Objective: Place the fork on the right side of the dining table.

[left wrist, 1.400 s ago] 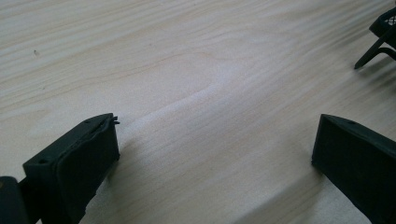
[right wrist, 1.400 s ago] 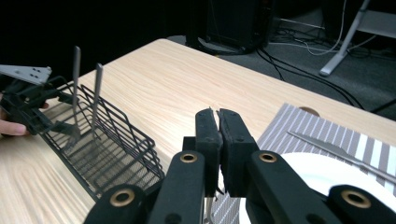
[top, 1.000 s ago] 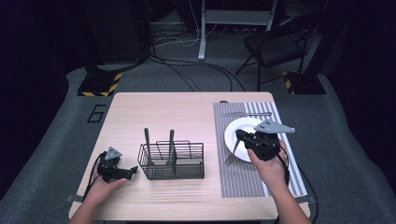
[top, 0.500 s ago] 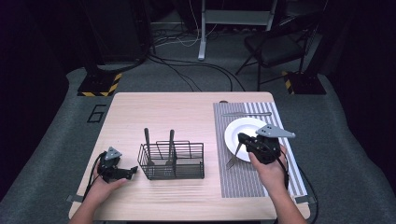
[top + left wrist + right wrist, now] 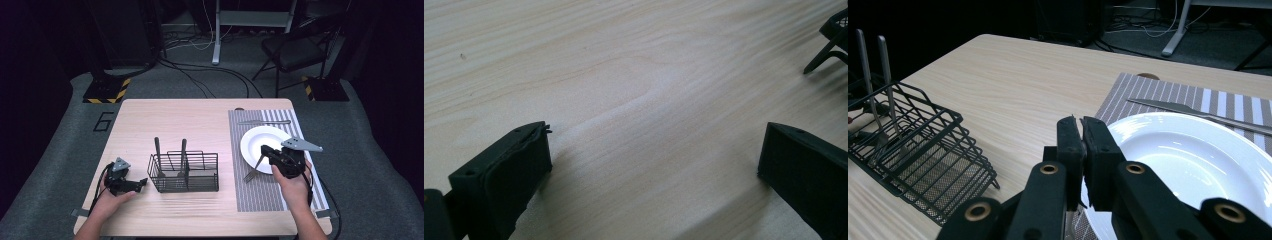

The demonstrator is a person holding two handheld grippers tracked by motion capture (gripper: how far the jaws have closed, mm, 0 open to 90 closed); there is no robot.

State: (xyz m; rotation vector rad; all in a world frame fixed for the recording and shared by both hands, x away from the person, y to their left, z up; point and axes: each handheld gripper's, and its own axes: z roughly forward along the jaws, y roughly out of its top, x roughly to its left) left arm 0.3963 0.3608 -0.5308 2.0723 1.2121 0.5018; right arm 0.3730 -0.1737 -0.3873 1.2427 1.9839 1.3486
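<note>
Right claw (image 5: 263, 152) clamped on fork (image 5: 254, 170) over plate (image 5: 265, 137), left claw (image 5: 141, 183) wide on table (image 5: 200, 120).

Glossy plate (image 5: 267, 142) (wire basket (image 5: 185, 172))

From my feed: pale wood-grain tabletop (image 5: 200, 125), grey-and-white striped placemat (image 5: 260, 195), plain white plate (image 5: 260, 140), black wire basket (image 5: 185, 172), black fingers (image 5: 1083, 145) on my right gripper (image 5: 265, 151).

Black chair (image 5: 299, 49) beyond table (image 5: 190, 120) (cables (image 5: 210, 80) across floor), hazard-striped blocks (image 5: 106, 91).
</note>
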